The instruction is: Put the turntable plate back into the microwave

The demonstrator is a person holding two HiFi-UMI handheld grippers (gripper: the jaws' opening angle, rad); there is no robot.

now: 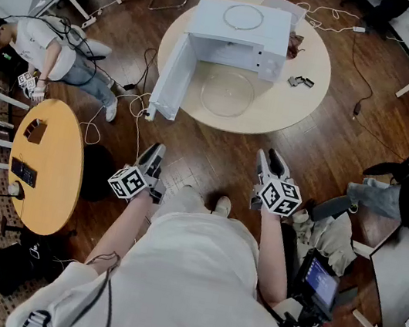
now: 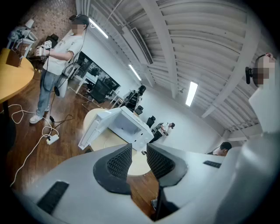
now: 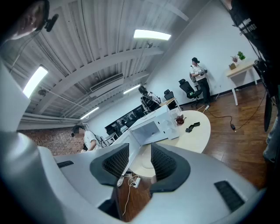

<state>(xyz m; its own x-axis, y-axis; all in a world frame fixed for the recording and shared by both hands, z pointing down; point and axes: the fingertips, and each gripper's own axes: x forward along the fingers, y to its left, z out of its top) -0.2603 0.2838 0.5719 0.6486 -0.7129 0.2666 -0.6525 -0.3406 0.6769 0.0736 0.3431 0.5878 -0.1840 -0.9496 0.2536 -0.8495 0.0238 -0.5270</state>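
Head view: clear round turntable plate (image 1: 227, 92)

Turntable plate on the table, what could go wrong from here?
The clear turntable plate lies flat on the round table, so jaws may struggle to get under it and it could slip. The open microwave door beside it could get bumped. Floor cables near the table could trip the person.
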